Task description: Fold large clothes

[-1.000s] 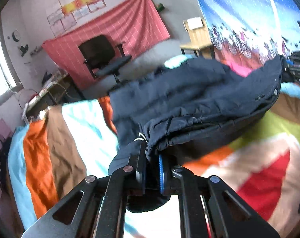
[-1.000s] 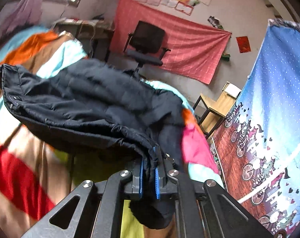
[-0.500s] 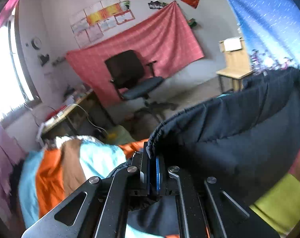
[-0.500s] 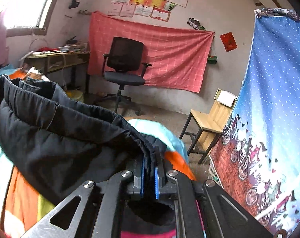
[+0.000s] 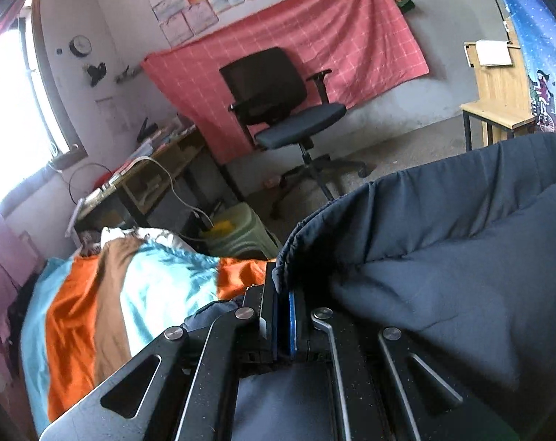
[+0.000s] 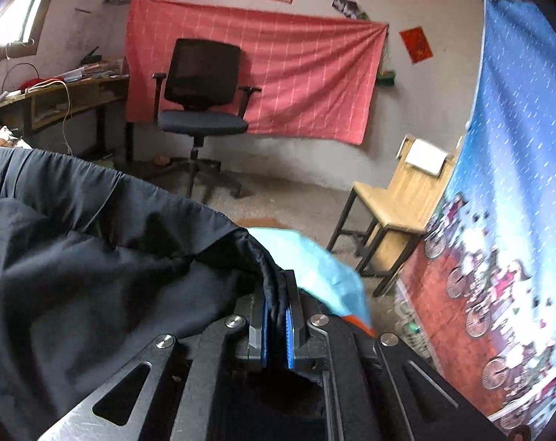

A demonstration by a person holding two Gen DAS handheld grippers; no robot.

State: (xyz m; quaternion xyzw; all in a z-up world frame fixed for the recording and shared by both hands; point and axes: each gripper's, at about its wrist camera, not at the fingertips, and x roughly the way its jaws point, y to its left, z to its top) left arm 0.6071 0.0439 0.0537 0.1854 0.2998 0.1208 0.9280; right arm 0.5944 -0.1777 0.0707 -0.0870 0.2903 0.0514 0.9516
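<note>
The left tongs (image 5: 282,316) are pinched tight on the gathered hem of a dark padded jacket (image 5: 443,275); the cloth bunches between the black pad and the blue pad and stands up just above them. The right tongs (image 6: 276,325) are clamped the same way on another stretch of that hem, a thick dark fold squeezed between two blue pads.

From the left tongs the jacket spreads to the right in a broad slack sheet, its upper edge curving up toward the right side of the view. From the right tongs it spreads to the left (image 6: 94,257), so the garment hangs stretched between the two grips. It lies over the far end of a bed whose cover (image 5: 105,294) shows stripes of orange, brown and pale blue at the left edge, and a pale blue corner (image 6: 314,264) beside the right tongs.

Past the foot of the bed is bare floor with a black office chair (image 5: 278,103) in front of a red checked cloth (image 5: 314,55) pinned to the wall. A cluttered tabletop (image 5: 145,169) stands along the left wall below a bright window. A wooden chair (image 6: 399,198) stands at the right, beside a blue printed hanging (image 6: 509,202).
</note>
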